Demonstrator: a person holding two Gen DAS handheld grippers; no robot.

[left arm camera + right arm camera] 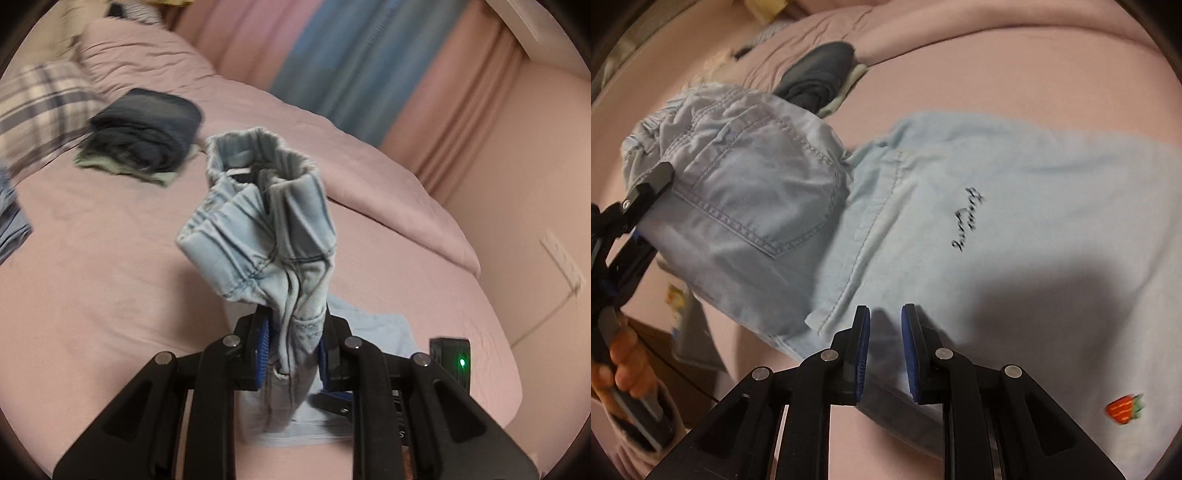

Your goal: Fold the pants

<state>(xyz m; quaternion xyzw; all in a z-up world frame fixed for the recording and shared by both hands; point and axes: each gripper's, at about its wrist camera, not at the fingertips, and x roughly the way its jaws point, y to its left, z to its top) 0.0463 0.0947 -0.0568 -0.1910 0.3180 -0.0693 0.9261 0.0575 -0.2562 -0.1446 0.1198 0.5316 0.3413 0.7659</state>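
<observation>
**Pale Pants Half-Lifted Over a Pink Bed**

While the pink bed filled most of both views, its cover lay smooth under the work and rose into a rumpled duvet ridge toward the far side. Striped pink and blue curtains hung behind it.

The light blue pants spread across the bed in the right wrist view, one part flat with dark script lettering and a small red strawberry patch near the lower right. Their waistband end, showing a stitched back pocket, was raised off the bed at the left and hung bunched.

A stack of folded dark clothes sat well apart on the bed, with a plaid cloth beside it at the left edge.

The left gripper had its fingers pinching the bunched waistband, the gathered elastic standing up beyond the blue pads. In the right wrist view that same gripper reached in from the left, held by a hand.

The right gripper hung just above the flat pant fabric, its fingers standing a narrow gap apart; whether they caught any cloth I could not tell.

A small black device with a green light showed beside the left gripper.
</observation>
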